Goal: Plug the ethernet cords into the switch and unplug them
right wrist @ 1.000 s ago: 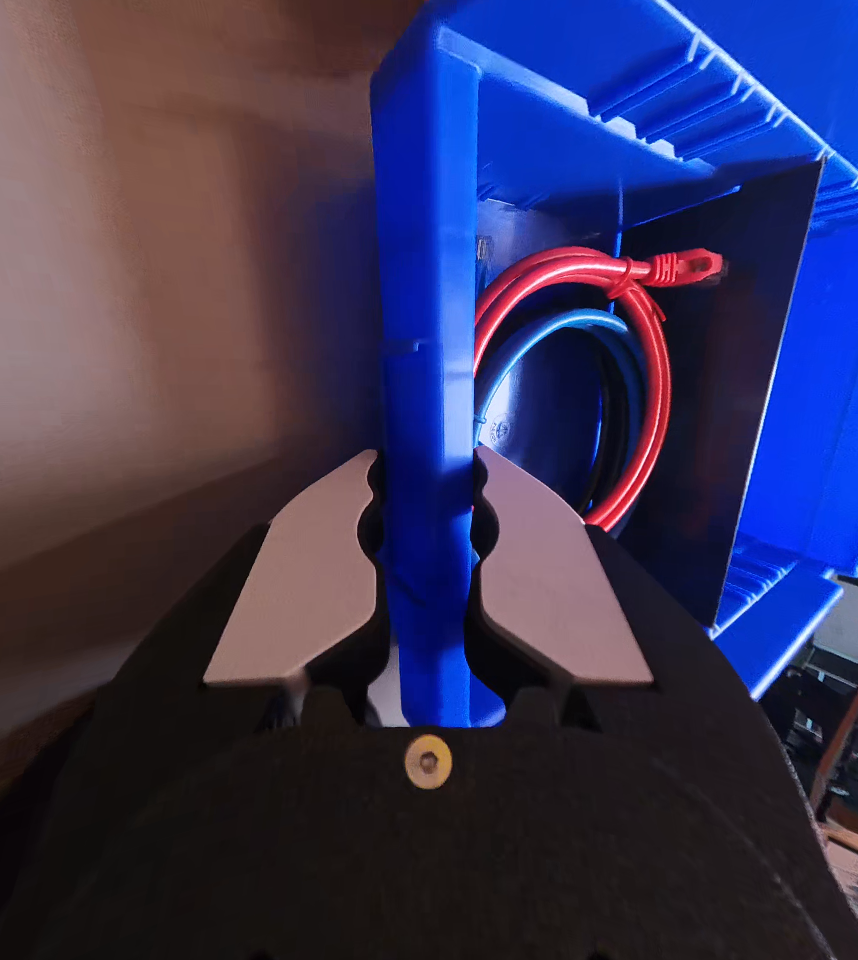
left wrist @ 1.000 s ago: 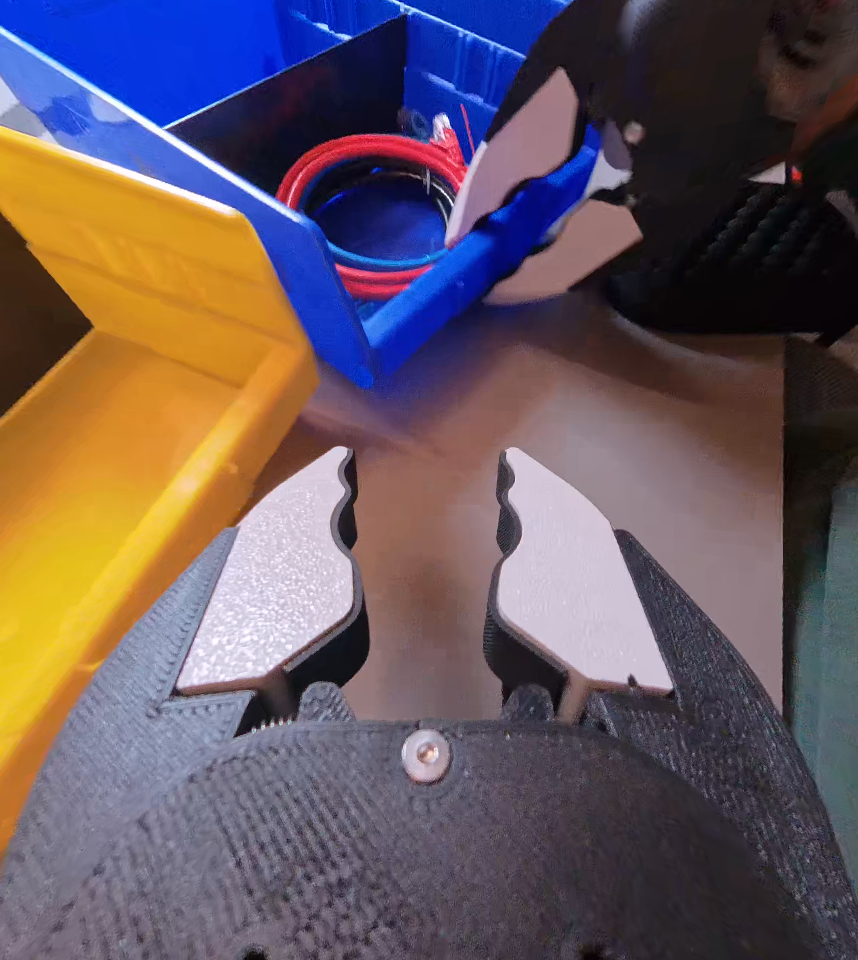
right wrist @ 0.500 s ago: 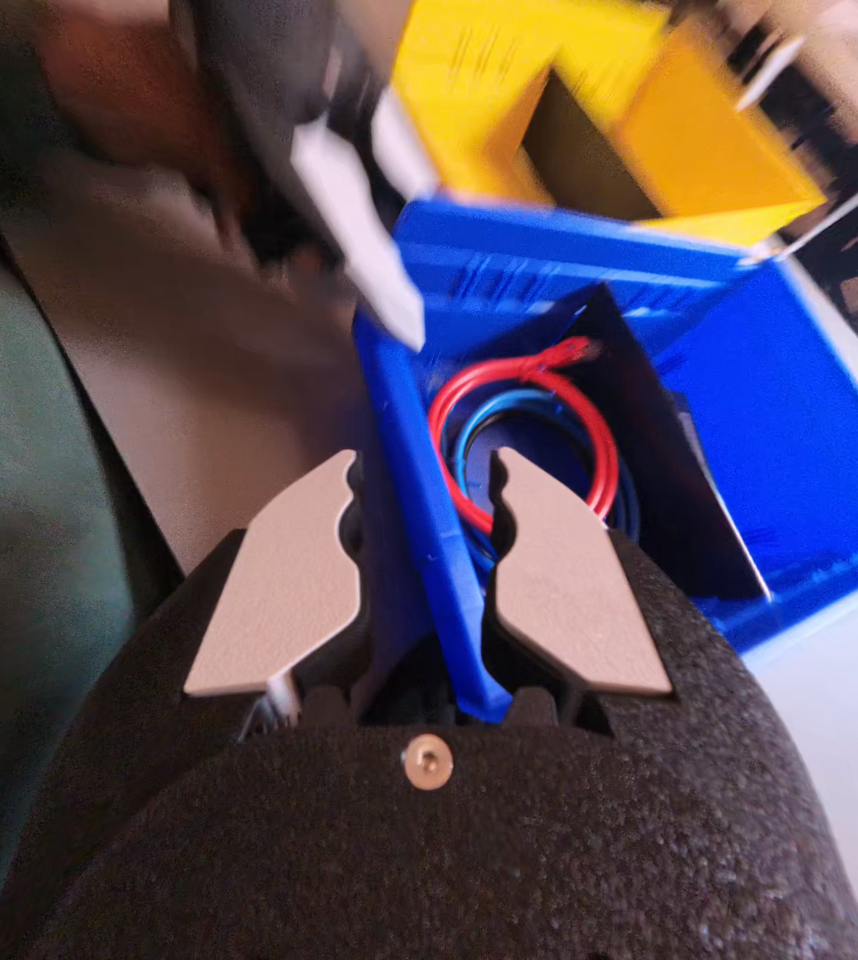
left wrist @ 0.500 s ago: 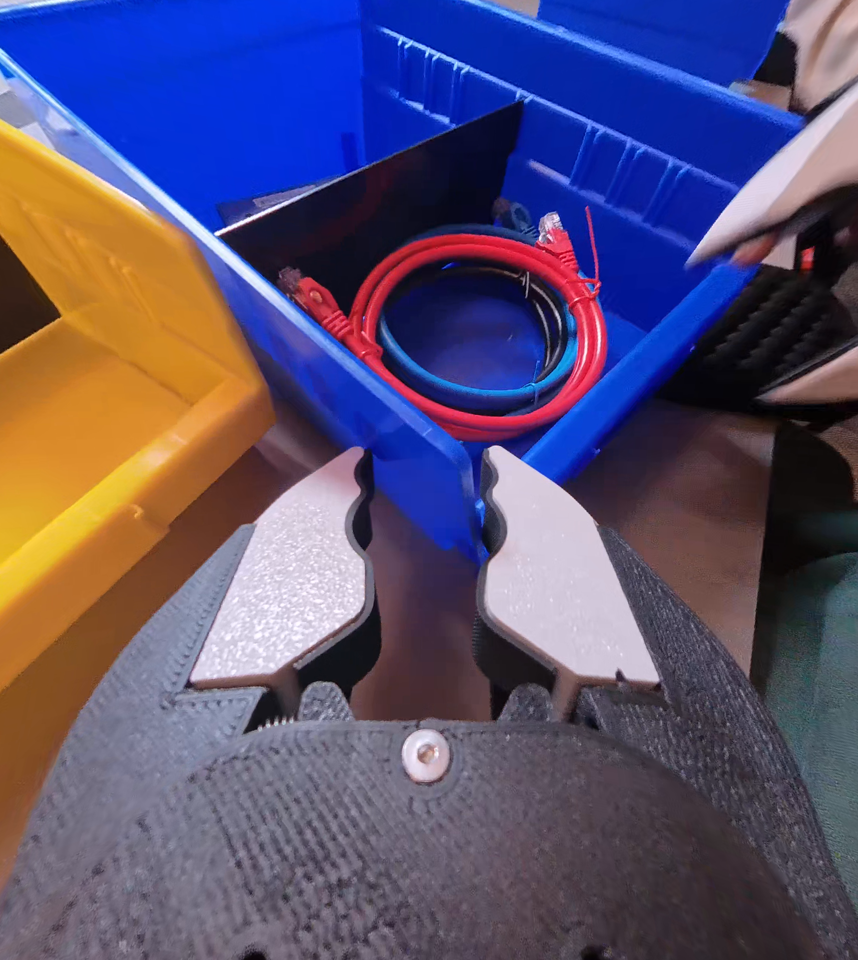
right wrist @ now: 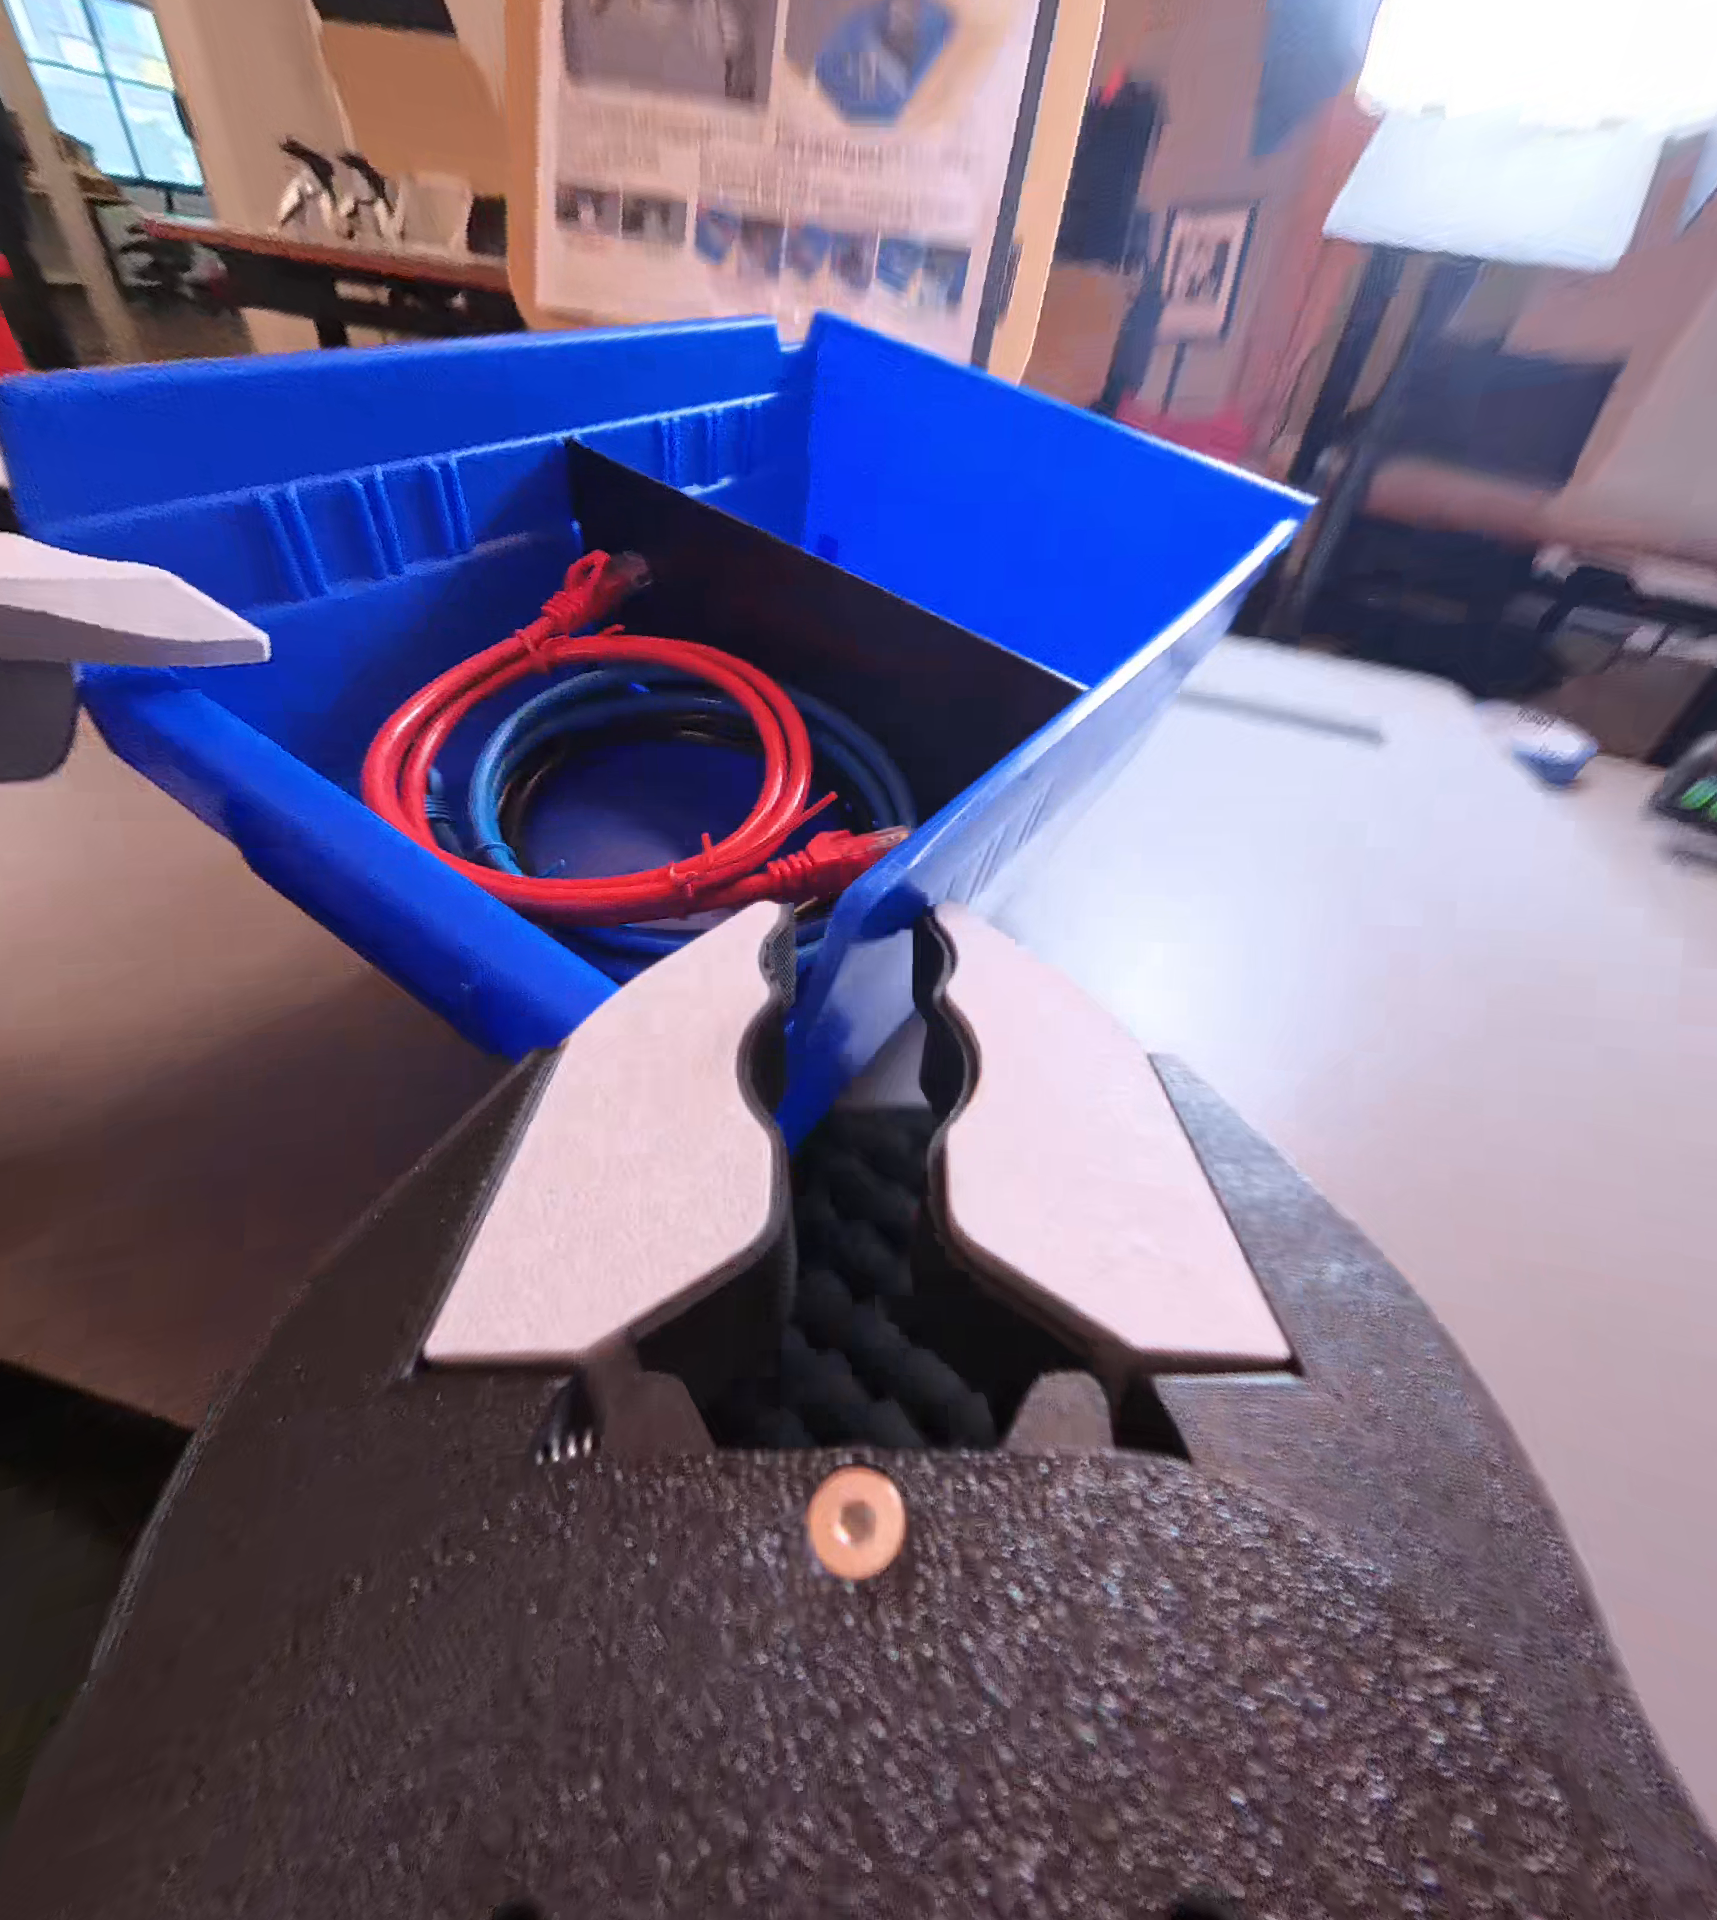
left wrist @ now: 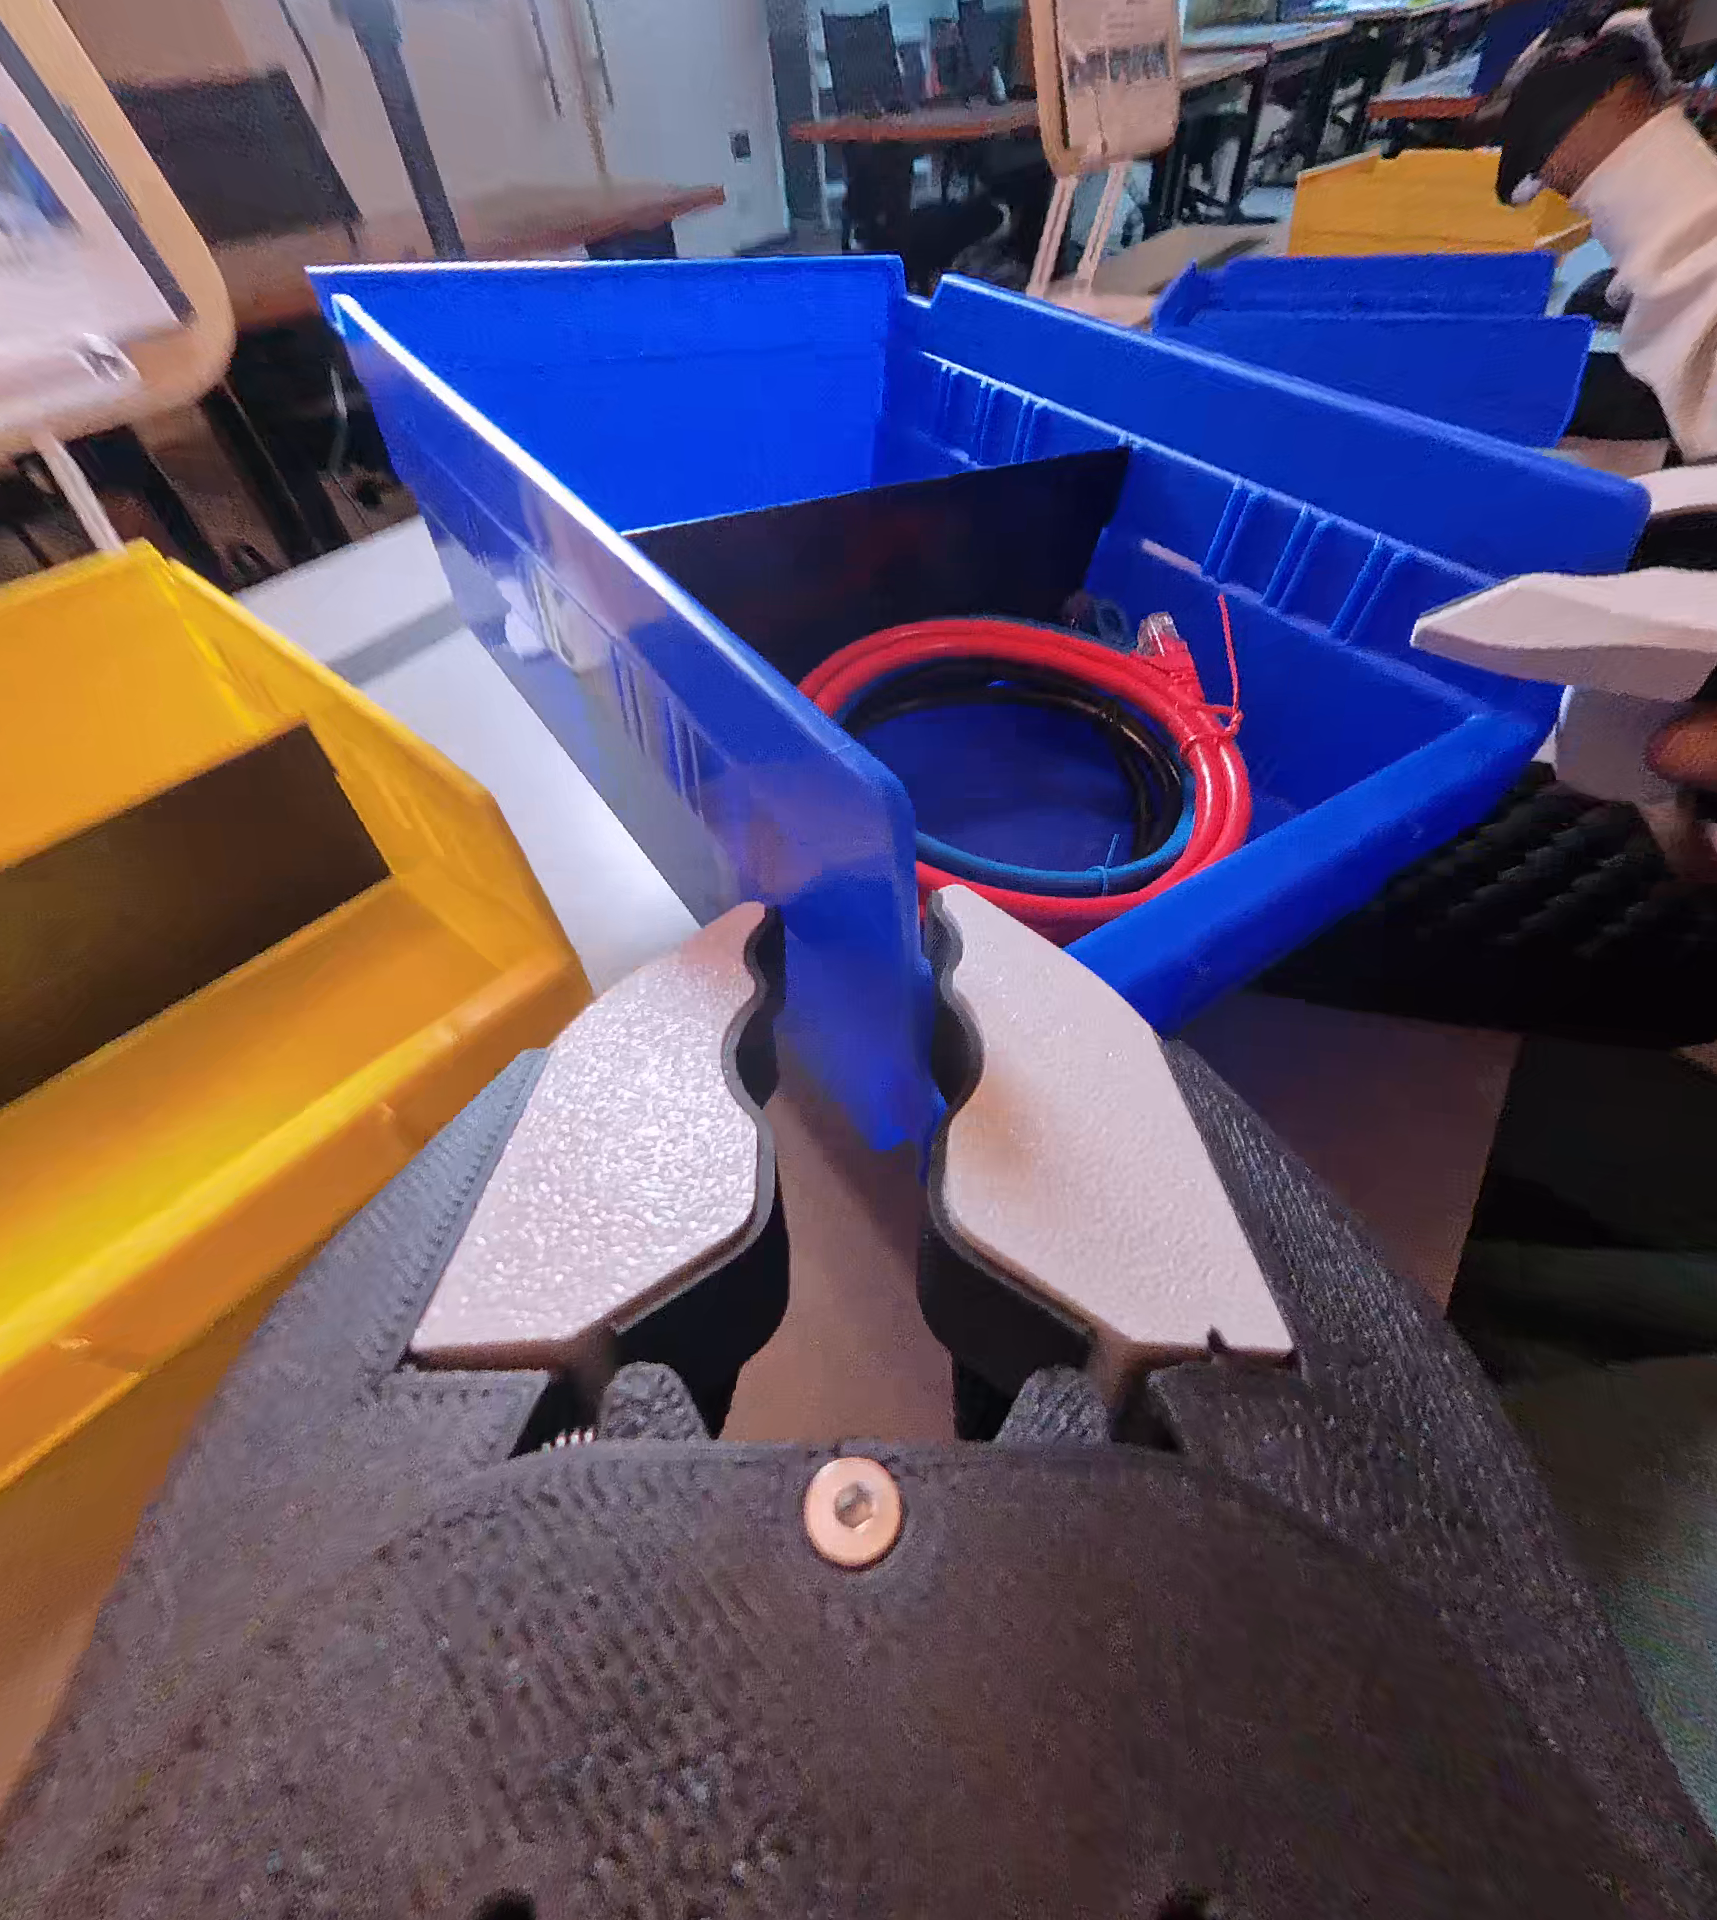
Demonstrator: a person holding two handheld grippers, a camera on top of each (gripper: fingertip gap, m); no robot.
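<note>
Ethernet cords [left wrist: 1062,769] lie coiled in the blue bin's [left wrist: 1353,540] near compartment. Half a second ago the left gripper [left wrist: 849,1029] only neared the corner — now it and the right gripper [right wrist: 849,997] apparently pinch opposite walls. No plugging yet.

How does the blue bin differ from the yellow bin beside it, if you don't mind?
The blue bin holds coiled ethernet cords; the yellow bin shows none. The left gripper and right gripper each clamp a blue bin corner; the yellow bin stands free. Both have a black divider.
</note>
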